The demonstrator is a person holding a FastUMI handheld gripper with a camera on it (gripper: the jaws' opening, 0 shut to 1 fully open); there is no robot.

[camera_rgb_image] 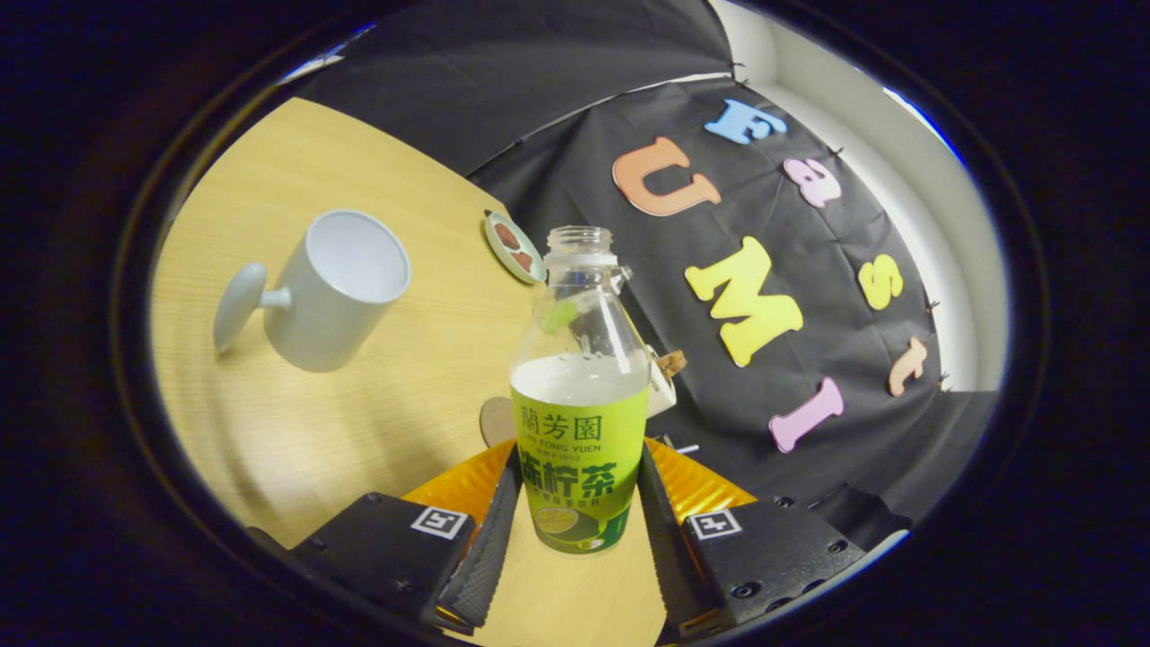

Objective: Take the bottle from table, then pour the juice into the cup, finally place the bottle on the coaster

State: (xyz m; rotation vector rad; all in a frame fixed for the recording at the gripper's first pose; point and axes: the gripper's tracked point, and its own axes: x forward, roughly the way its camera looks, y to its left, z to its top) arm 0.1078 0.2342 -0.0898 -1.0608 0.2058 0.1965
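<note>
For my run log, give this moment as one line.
gripper: shut on uncapped green-labelled plastic bottle | bottle: lifted, tilted | white ceramic cup: empty

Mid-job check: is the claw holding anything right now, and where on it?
Yes. The claw is shut on the bottle, both fingers pressing the sides of its labelled lower body, cap off.

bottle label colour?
Bright green with dark print, on the bottle held between the gripper fingers; gripper view shows it best.
</note>
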